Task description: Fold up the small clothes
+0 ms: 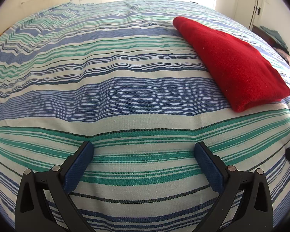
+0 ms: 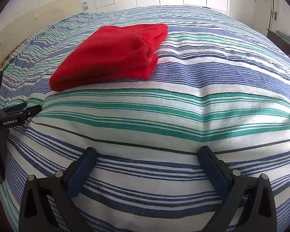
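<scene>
Red fleece garment (image 2: 110, 56), already folded into a thick oblong bundle, is seen lying on the striped bedspread (image 2: 164, 116) of a bed, well apart from both tools. In the right wrist view it is placed toward eleven o'clock; in the left wrist view the same bundle (image 1: 234, 63) is found toward two o'clock, so it lies between the two cameras' lines of sight and ahead of them.

The left gripper (image 1: 144, 150) is held with its blue-padded fingers wide apart and nothing between them, low over the cover. The right gripper (image 2: 147, 155) is likewise spread and empty. The left tool's body (image 2: 11, 116) is glimpsed at the nine o'clock edge of the right wrist view.

The fold is judged finished or nearly so. What could yet be undone: the layered open ends, shown at the bundle's right side in the right wrist view, are loose and rolled, and could spring apart if the bundle were nudged, or lifted by a single layer. The soft, wrinkled cover could also be caught by a low finger.

The bundle's long axis is seen running from seven o'clock to one o'clock in the right wrist view, narrow folded end nearest.
</scene>
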Demonstrator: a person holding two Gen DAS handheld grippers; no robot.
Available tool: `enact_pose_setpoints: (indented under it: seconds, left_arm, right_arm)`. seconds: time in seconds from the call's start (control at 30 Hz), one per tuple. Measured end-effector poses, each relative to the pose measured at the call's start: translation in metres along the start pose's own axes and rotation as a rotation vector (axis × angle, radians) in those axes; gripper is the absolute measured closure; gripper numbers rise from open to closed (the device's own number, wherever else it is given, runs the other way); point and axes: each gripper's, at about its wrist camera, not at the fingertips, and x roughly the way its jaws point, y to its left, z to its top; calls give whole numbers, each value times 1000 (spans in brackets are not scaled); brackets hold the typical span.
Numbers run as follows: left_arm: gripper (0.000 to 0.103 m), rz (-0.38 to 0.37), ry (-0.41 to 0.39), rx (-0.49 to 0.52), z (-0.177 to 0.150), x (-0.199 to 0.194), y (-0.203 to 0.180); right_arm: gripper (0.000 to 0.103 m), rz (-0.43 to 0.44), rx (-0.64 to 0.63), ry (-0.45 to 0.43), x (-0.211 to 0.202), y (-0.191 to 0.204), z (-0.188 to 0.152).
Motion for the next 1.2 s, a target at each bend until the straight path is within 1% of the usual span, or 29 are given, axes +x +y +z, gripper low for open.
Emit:
enact_pose_setpoints:
  seconds: [0.17,0.3,0.43,0.53,1.07,1.13,1.2]
  left_arm:
    - [0,2,0,1,0,0,0]
    - [0,23,-2,14,0,1,-4]
    - [0,7,-1,1,0,0,-1]
    - [0,12,-2,5,0,0,-2]
    - [0,15,0,-1,0,1,-2]
    - [0,6,36,-22,4,3,0]
    - [3,-34,107,-55,14,-5,7]
  right_arm:
    - [0,25,17,-13,-2,-2,-1]
    - [0,39,26,-24,-4,-4,-2]
    - [0,48,31,-30,-5,-4,-2]
    - [0,53,34,-31,-6,-6,-5]
    - [0,50,31,-31,-8,-5,-5]
    - [0,49,30,-31,-8,-4,-5]
    - [0,53,32,-16,-8,-5,-2]
